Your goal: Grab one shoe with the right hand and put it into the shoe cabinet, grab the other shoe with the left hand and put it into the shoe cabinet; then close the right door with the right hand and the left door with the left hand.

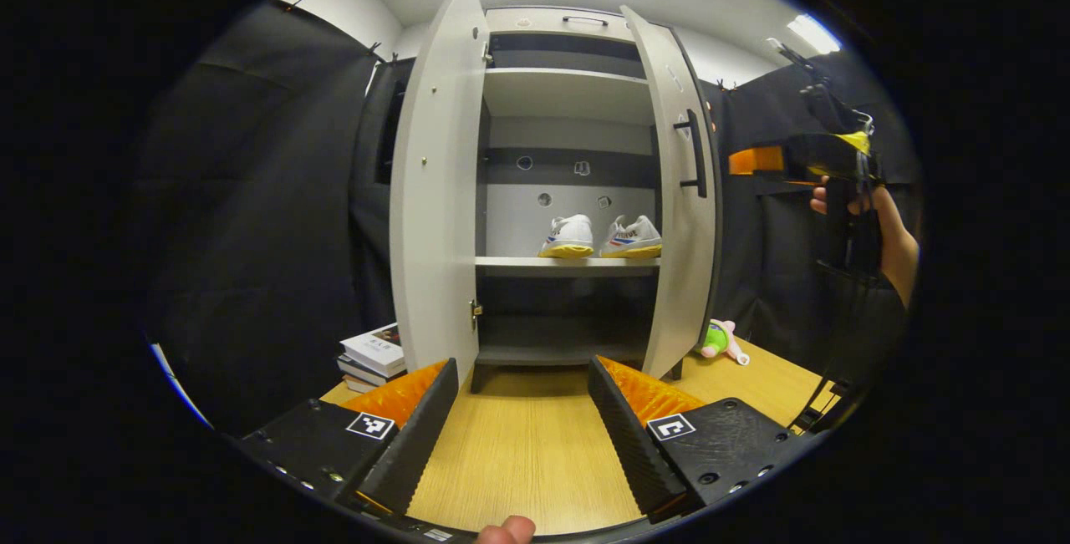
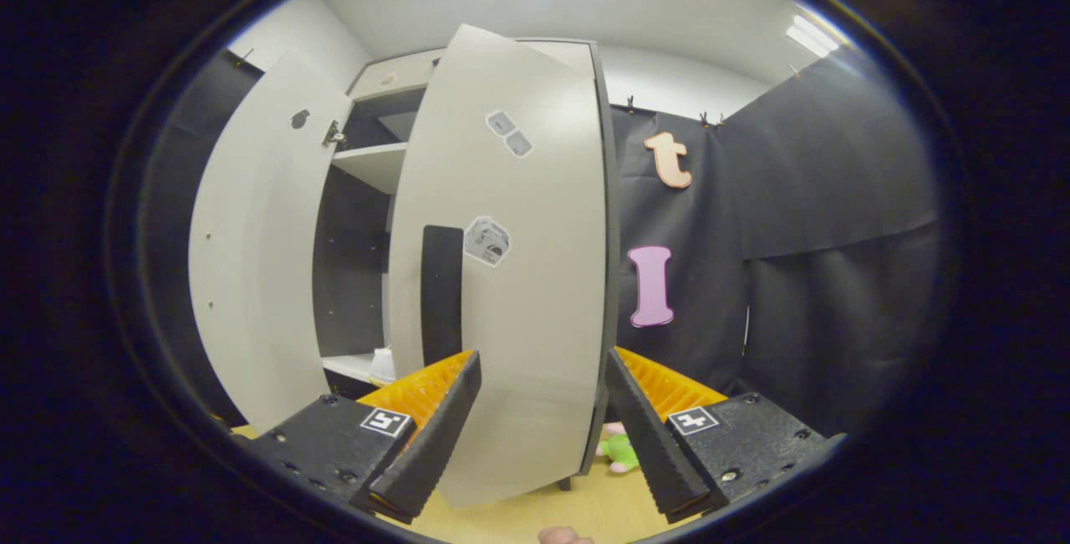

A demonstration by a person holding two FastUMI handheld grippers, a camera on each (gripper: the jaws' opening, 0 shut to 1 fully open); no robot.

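Two shoes (image 1: 599,237) are set side by side on the shoe cabinet (image 1: 568,93) middle shelf; both doors are ajar. Left gripper (image 1: 522,410) and right gripper (image 2: 542,419) are held spread, empty.

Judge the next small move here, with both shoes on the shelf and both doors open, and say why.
Probably push the right door toward the cabinet with the right gripper. Both shoes already sit on the middle shelf. The right gripper is open and faces that door's outer side beside the black handle. The left gripper waits open over the table, and the left door comes after.
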